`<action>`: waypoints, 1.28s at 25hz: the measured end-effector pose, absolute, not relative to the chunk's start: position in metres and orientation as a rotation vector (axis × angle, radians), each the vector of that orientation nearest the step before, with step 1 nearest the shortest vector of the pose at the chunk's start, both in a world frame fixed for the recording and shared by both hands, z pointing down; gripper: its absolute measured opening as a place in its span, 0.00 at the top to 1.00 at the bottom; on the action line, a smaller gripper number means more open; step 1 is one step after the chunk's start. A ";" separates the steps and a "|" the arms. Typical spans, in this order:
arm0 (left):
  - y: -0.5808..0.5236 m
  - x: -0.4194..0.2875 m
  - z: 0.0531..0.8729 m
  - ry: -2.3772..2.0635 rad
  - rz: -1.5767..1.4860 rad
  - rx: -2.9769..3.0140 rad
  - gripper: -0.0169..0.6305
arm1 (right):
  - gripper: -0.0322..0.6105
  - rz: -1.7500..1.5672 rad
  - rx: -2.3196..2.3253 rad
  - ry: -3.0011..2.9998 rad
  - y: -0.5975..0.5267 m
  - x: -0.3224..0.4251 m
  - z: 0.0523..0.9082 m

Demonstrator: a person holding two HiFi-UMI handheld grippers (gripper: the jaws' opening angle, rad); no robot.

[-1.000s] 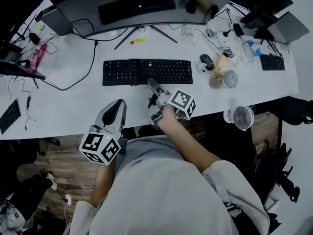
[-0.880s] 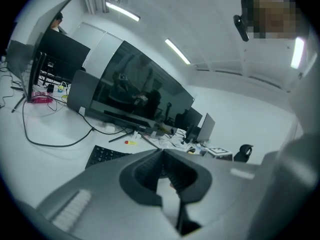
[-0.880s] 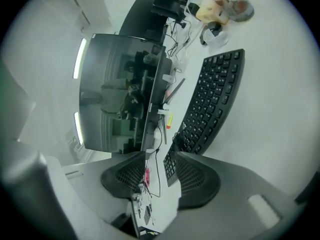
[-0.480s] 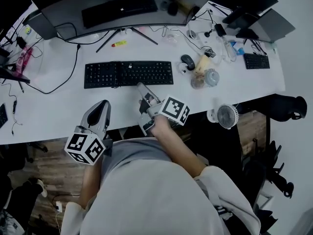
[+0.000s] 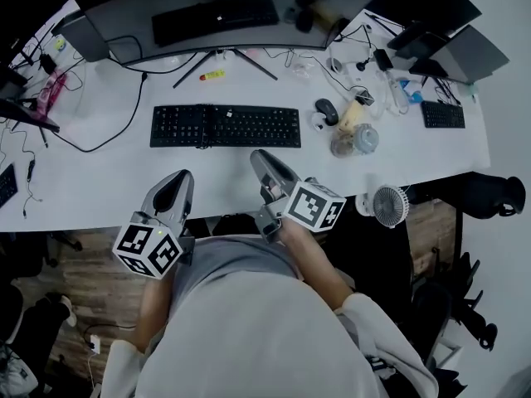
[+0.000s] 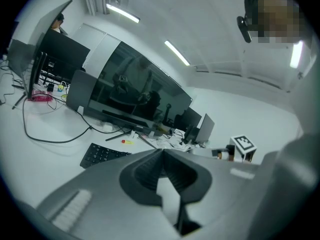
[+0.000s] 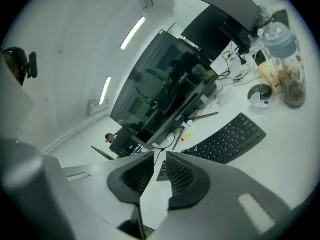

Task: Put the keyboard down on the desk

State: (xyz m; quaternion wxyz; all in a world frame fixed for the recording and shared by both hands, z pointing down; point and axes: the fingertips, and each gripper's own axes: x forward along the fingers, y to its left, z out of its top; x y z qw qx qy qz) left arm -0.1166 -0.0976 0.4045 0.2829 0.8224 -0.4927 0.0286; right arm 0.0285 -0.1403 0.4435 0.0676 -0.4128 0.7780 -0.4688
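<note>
The black keyboard [image 5: 226, 127] lies flat on the white tabletop [image 5: 99, 181], on the near side of the curved monitor [image 5: 216, 11] and its stand. Its long side runs parallel to the near edge. Nothing touches it. From this I judge that the task is finished: the keyboard rests where a person would type, about centred before the screen.

The 2 grippers are both on the near side of the keyboard, over the near part of the tabletop. The left gripper [image 5: 178, 177] is at the near left, clearly apart from the keyboard. In the left gripper view its fingers [image 6: 145, 171] are pressed together tip to tip, with nothing between them. The right gripper [image 5: 262, 157] is closer, just near of the keyboard's middle part, but not in contact with it. In the right gripper view its fingers [image 7: 185, 176] leave only a narrow gap and are closing. Through this gap only the tabletop and a far end of the keyboard show, so they hold nothing.

I think both grippers are empty because no grip is needed now.

To the right of the keyboard stand a dark mouse [image 5: 326, 111] and a clear jar with a lid [image 5: 362, 139]. To its left a black cable [image 5: 108, 143] curves over the tabletop. All 3 are apart from the keyboard, so it has free room.
</note>
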 end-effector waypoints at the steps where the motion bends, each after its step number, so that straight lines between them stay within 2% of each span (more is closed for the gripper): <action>1: -0.096 -0.118 0.406 -1.326 0.078 2.196 0.97 | 0.85 -1.375 -1.256 2.384 -0.138 0.030 0.441; 12: -0.087 -0.138 0.399 -1.384 0.046 2.149 0.97 | 0.89 -1.055 -1.257 2.736 -0.120 0.051 0.415; 16: -0.082 -0.131 0.396 -1.305 -0.031 2.150 0.97 | 0.93 -1.067 -1.190 2.740 -0.114 0.060 0.412; 22: -0.075 -0.101 0.399 -1.202 0.099 2.268 0.97 | 0.94 -1.006 -1.252 2.832 -0.107 0.074 0.416; 26: -0.077 -0.104 0.403 -1.206 0.082 2.234 0.97 | 0.95 -1.031 -1.101 2.836 -0.100 0.068 0.405; 32: -0.077 -0.107 0.410 -1.220 0.101 2.212 0.97 | 0.95 -1.026 -1.176 2.897 -0.098 0.071 0.416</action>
